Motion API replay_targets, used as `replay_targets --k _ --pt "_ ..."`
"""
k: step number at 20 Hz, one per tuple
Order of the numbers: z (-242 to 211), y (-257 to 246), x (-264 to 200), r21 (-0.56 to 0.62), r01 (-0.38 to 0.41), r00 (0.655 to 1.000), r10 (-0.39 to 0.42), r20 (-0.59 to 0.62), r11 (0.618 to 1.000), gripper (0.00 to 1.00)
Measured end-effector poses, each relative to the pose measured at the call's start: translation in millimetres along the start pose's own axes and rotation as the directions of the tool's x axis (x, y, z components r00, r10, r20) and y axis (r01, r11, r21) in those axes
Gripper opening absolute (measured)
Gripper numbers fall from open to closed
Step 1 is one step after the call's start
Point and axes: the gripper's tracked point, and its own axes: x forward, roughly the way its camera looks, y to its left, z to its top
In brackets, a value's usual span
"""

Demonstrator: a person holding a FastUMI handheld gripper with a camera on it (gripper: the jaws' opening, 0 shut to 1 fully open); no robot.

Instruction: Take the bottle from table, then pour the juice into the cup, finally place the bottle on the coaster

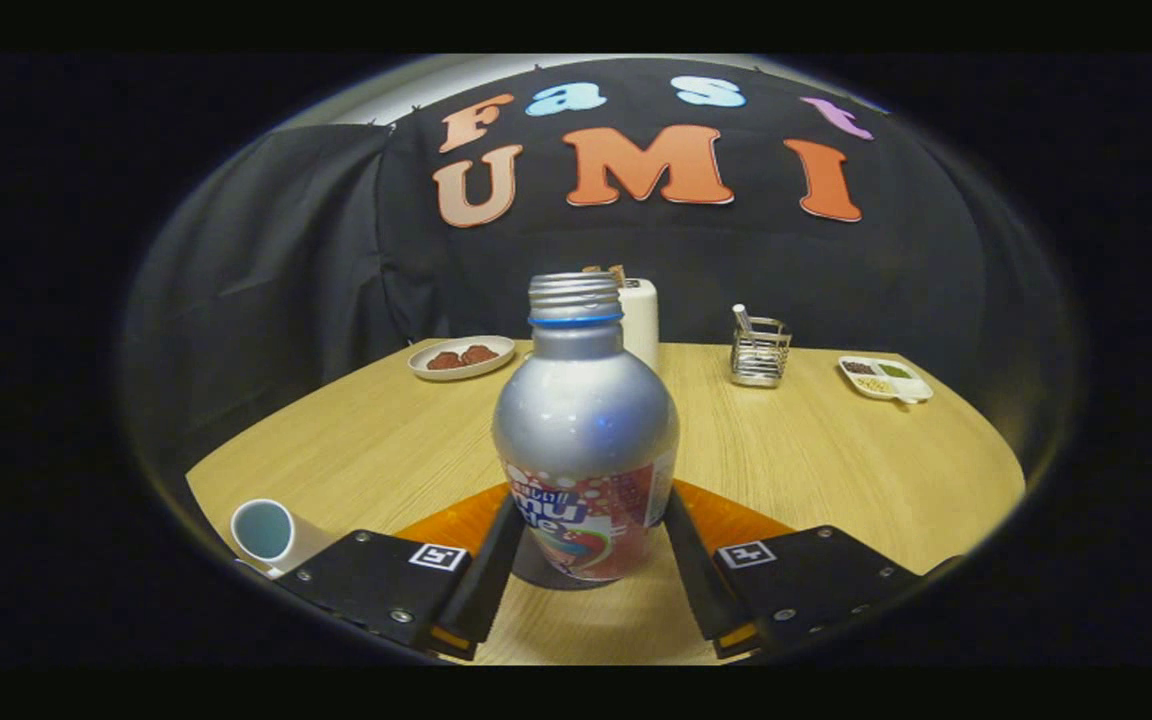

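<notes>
While the bottle stands upright between the fingers of the gripper, jaws close against its label on both sides, looks gripped. It sits on a dark disc over the orange coaster, mid-table. Long axis vertical, capless neck pointing up. Risks, as I judge them: smooth rounded metal could slip or twist in the pads; tilting early spills juice. The cup lies on its side left of the fingers, so pouring would run out.
</notes>
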Motion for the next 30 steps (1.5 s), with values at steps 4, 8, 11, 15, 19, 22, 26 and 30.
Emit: replay_targets --k 4,8,11,15,19,22,26,30 --pt "-7 13 11 0.033 -0.051 0.999 0.051 0.004 0.998 0.76" --pt "-7 17 14 0.019 -0.054 0.998 0.053 0.021 0.998 0.76" --pt "-9 17 11 0.010 -0.044 0.998 0.044 0.040 0.999 0.78" --pt "-14 14 1 0.056 -0.025 0.998 0.022 0.052 0.998 0.82" --pt "-25 8 -16 0.072 0.020 0.998 -0.024 0.056 0.997 0.98" --pt "-30 7 -31 0.073 0.034 0.998 -0.038 0.056 0.997 0.98" --pt "-22 -1 -51 0.056 0.048 0.996 -0.051 0.069 0.997 0.98" --pt "-3 -19 -80 0.047 0.114 0.988 -0.118 0.098 0.992 0.98"
